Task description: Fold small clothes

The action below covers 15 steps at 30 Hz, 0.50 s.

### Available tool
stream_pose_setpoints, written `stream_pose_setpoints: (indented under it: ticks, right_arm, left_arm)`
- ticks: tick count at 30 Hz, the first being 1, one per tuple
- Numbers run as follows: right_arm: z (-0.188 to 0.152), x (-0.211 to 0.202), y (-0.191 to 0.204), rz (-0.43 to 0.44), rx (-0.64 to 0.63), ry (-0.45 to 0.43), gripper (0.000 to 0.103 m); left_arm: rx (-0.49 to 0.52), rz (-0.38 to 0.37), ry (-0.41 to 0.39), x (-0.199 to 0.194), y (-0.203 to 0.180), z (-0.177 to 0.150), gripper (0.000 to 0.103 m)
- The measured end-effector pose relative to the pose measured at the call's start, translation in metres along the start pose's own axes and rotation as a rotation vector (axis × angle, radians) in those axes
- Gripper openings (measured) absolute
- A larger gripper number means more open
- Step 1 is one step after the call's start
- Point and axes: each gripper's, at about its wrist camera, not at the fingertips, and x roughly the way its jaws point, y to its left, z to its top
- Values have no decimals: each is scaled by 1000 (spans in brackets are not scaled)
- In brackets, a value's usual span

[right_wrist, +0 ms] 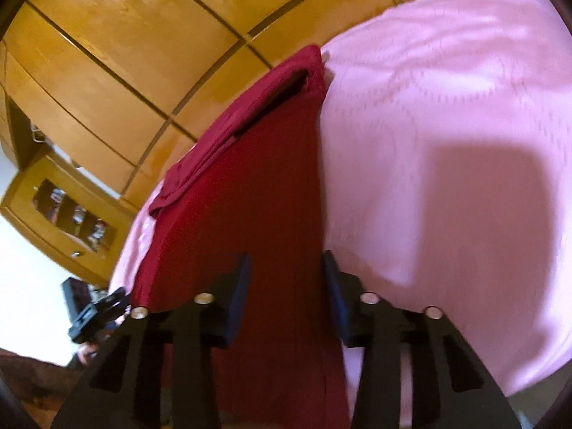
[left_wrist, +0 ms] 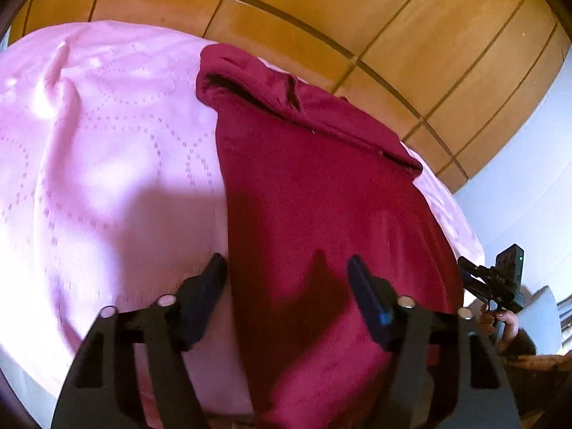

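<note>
A dark red garment [left_wrist: 314, 186] lies flat on a pink bedspread [left_wrist: 107, 143], with its far end folded over into a thick band. My left gripper [left_wrist: 286, 268] is open and hovers over the garment's near left edge, one finger over pink, one over red. In the right wrist view the same red garment [right_wrist: 257, 186] runs away from me on the pink bedspread [right_wrist: 447, 143]. My right gripper [right_wrist: 286, 268] is open above the garment's near right edge and holds nothing. The right gripper also shows in the left wrist view [left_wrist: 497, 279], off the bed's right side.
Wooden wardrobe panels [left_wrist: 357, 18] stand behind the bed. A wooden cabinet with a glass front [right_wrist: 71, 214] stands at the left in the right wrist view. The other gripper [right_wrist: 93, 314] shows at the lower left there.
</note>
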Motion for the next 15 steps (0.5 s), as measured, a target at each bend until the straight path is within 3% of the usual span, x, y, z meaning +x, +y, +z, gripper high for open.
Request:
stream_pose_setpoints:
  ticks: [4, 10, 13, 15]
  right_arm:
    - [-14, -4, -4, 54, 19, 27, 34]
    - [-26, -9, -6, 110, 15, 71, 34]
    - [-32, -9, -7, 132, 19, 89, 34]
    - [-35, -11, -7, 138, 28, 86, 30]
  left_arm:
    - [-48, -61, 49, -3, 9, -7, 60]
    - [-22, -112, 125, -10, 8, -24, 59]
    - [-17, -129, 164, -7, 3, -31, 51]
    - [-6, -130, 187, -2, -1, -32, 36]
